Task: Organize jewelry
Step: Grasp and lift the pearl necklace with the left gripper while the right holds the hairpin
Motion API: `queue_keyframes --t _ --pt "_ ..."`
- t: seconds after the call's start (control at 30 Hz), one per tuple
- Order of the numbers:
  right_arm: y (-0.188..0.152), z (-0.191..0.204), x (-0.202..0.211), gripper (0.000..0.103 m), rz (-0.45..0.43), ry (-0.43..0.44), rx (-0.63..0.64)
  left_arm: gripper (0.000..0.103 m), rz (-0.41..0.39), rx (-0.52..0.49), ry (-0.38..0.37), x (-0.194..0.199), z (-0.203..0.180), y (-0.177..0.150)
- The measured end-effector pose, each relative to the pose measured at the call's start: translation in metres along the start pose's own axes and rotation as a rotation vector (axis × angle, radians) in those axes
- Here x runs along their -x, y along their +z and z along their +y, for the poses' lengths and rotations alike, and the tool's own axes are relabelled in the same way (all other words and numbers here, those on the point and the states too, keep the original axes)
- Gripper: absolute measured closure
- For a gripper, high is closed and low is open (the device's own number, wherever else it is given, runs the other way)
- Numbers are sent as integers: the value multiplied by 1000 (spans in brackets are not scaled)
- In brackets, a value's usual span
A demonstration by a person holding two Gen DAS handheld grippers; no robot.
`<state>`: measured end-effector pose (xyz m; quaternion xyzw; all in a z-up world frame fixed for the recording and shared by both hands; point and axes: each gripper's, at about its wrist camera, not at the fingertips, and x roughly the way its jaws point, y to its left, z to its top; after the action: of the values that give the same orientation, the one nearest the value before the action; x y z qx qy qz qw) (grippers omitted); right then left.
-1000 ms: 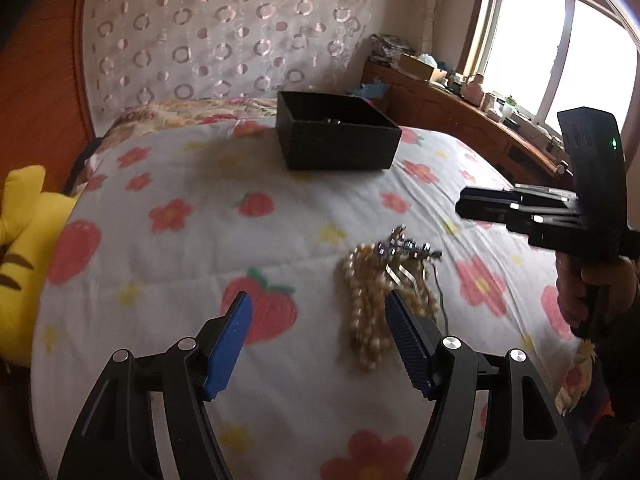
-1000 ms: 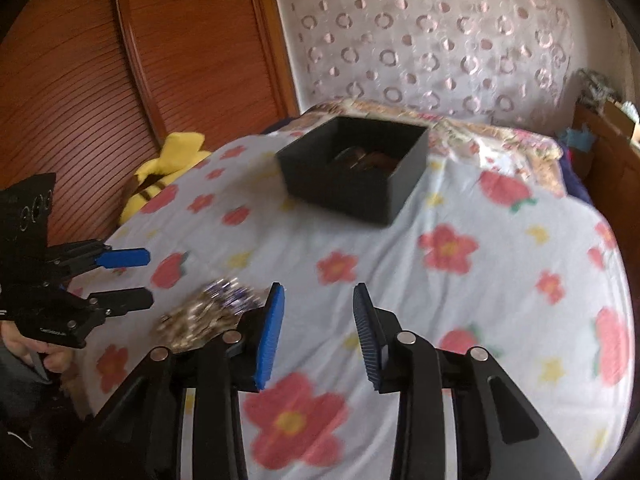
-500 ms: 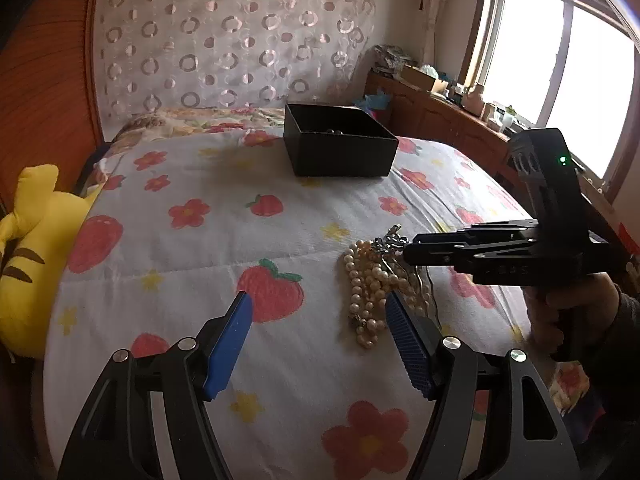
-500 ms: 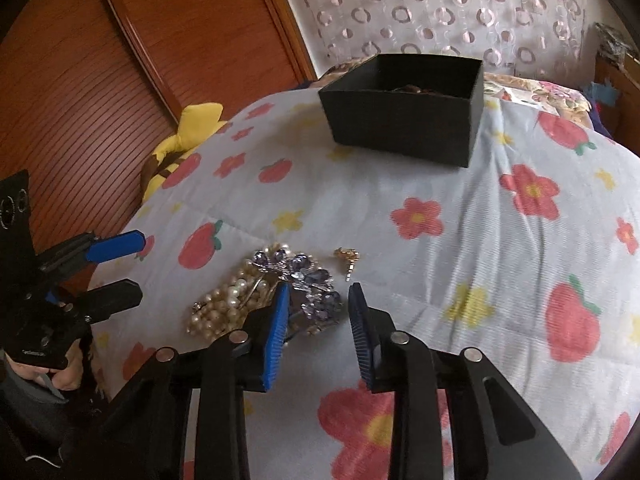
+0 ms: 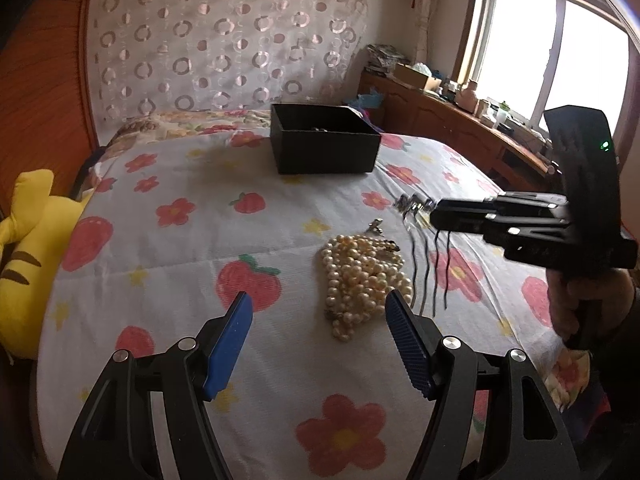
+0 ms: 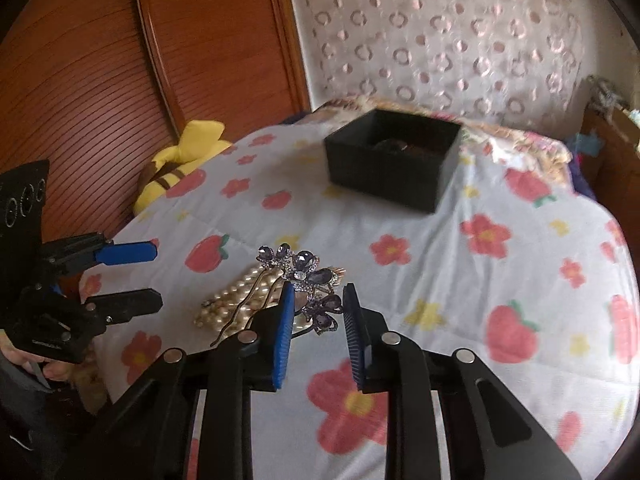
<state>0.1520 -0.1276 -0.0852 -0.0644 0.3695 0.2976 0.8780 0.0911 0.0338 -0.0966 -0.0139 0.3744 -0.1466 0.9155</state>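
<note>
your right gripper is closing its blue fingers around the purple flower hairpin. the jewelled head of the pin sits between the pads and its wavy prongs trail off to the left over the pearls. in the left wrist view the pin hangs from the tips of that gripper, clear of the bedspread, with the dark prongs dangling below, so the pads have it pinched.

your left gripper has its fingers spread wide with nothing between them. it hovers low over the bedspread, just short of the pearl necklace, which lies in a heap on the flowered cover. a small gold piece rests just beyond the pearls; it is too small to tell what it is.

the black box stands open at the far end of the bed, well apart from the pearls and the pin. from the right wrist view something dark lies inside the box, but the blur hides what it is. a yellow plush toy lies at the left edge of the bed, against the wooden headboard side.
</note>
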Motion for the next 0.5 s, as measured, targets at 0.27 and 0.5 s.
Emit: queue_keyframes --t 0.27,0.5 --pt "-24 -31 18 76 18 -84 -15 43 30 -47 -38 -18 -23 4" --pt "-44 -51 19 80 41 -113 -54 80 66 -75 -58 -31 -36 5"
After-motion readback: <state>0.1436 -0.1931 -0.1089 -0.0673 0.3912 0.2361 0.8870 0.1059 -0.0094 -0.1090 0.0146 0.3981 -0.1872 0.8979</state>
